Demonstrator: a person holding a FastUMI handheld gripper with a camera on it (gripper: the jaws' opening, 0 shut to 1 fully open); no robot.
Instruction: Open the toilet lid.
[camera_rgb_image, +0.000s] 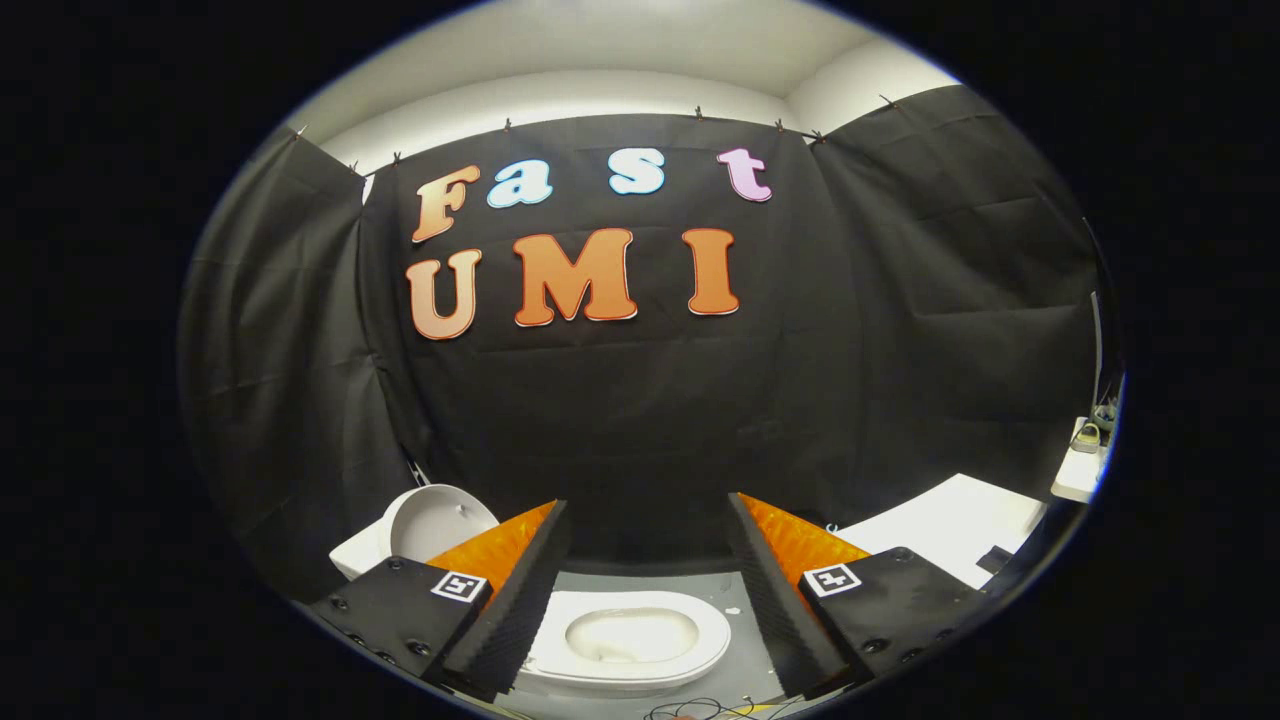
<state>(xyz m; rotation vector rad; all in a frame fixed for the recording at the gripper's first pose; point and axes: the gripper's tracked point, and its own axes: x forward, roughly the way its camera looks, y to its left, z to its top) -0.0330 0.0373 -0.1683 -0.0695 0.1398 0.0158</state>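
The gripper (648, 560) is held high, and its two fingers are spread wide apart with nothing between them; it is released and touches nothing. A square black-and-white marker (459, 586) sits on the left finger's mount and another one (832, 579) on the right finger's mount.

Below the fingers, in the gap between them, lies the toilet bowl (628, 640). Its white seat ring is down and the oval opening of the bowl is uncovered. Some thin dark cables (700, 710) lie on the grey floor (745, 660) just in front of the bowl, and the floor shows beside the bowl on its right.

The toilet lid (432, 520) is beyond the left finger. It is raised, round and white, with its inner face turned toward the camera, and the left finger hides its lower right part. Beneath it a piece of the white tank or base shows; which of the two it is cannot be told.

Beyond the right finger a flat white surface (945, 530) runs away toward the wall, with a small dark thing at its near corner. Further right a small white shelf (1080, 475) carries a few small objects too blurred to identify.

Behind everything the black cloth wall (620, 420) hangs in folds from clips, and above it runs a pale ceiling (600, 60).
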